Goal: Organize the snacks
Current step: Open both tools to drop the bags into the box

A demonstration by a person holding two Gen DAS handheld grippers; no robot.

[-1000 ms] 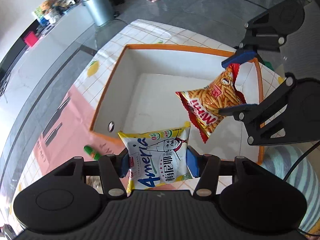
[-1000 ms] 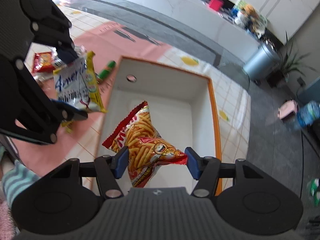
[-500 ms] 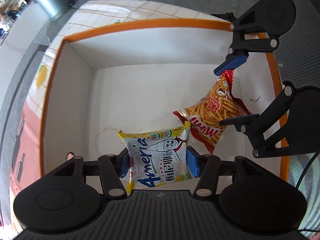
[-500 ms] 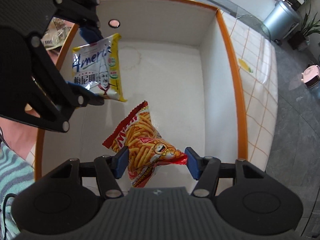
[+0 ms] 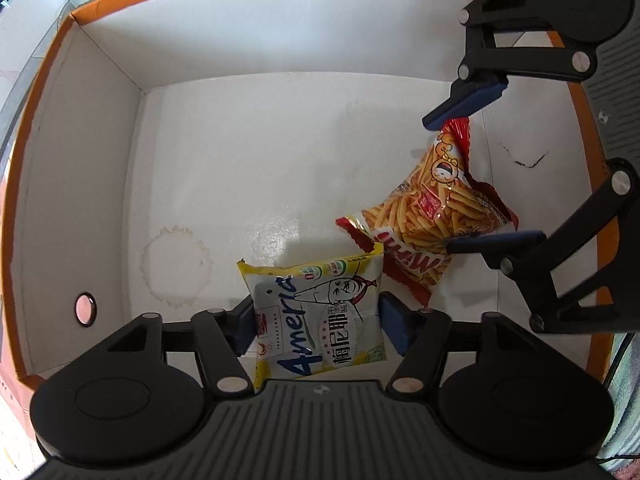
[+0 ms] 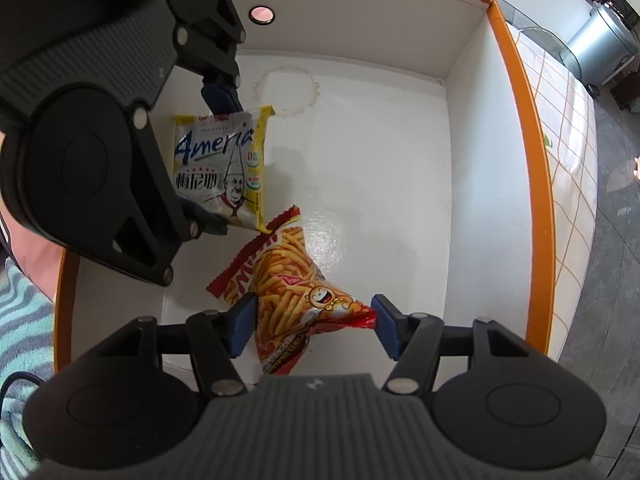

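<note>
Both grippers lowered deep into the white box point(image 5: 100, 152), left gripper point(image 5: 318, 326) jaws just opened, releasing the yellow packet point(image 5: 320, 320), right gripper point(image 6: 314, 326) jaws widening around the red fries bag point(image 6: 296, 300).

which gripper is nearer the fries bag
Right. The right gripper straddles the fries bag, its jaws just opening. The left gripper is beside it, around the yellow bag, jaws also just opening.

Glossy foil snack packets point(image 5: 432, 216); matt white box point(image 5: 224, 152), stained floor.
</note>
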